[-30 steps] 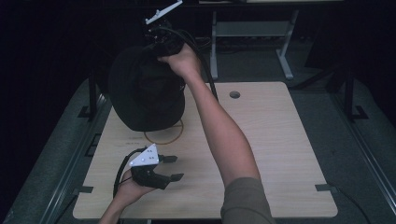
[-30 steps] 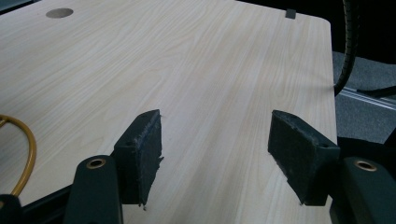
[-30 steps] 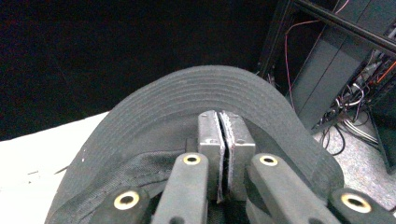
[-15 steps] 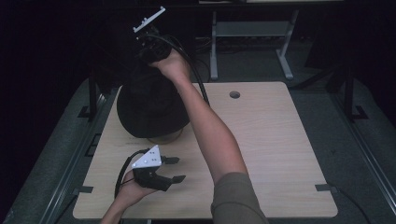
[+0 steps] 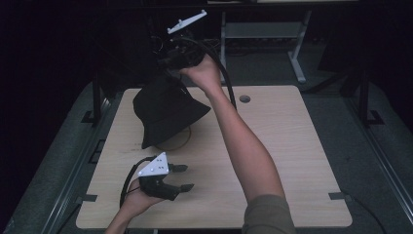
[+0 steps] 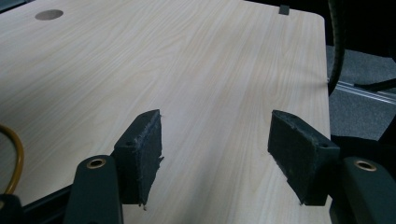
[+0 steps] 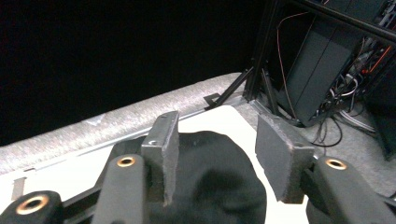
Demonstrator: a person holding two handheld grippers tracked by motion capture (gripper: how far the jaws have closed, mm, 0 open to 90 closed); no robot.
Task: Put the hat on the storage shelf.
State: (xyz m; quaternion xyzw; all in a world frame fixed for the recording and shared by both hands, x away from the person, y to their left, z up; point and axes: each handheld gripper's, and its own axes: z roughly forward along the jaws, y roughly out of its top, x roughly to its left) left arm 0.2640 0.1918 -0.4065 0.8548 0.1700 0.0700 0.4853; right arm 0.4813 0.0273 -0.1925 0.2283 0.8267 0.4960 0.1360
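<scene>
A black bucket hat (image 5: 165,114) lies tilted on the back left of the light wooden table (image 5: 287,146). Just above its crown hangs my right gripper (image 5: 168,72), pointing down at it. Its jaws have just been opening, and in the right gripper view the hat (image 7: 210,186) sits below and beyond the open right gripper (image 7: 217,154), with neither pad pressing on it. My left gripper (image 5: 187,177) rests near the table's front left, level with the tabletop. The left gripper (image 6: 215,154) stands open with bare table between its pads.
An orange cord loop (image 5: 182,141) peeks out from under the hat's near edge, and the orange cord (image 6: 14,154) also curves at the left of the left gripper view. A round hole (image 5: 245,99) sits at the back of the table. Metal stand legs (image 5: 297,63) rise behind it.
The hat, held up by the right gripper before, has dropped lower and now lies tilted on the table. The right gripper has opened and shifted right. The left gripper has not moved.
</scene>
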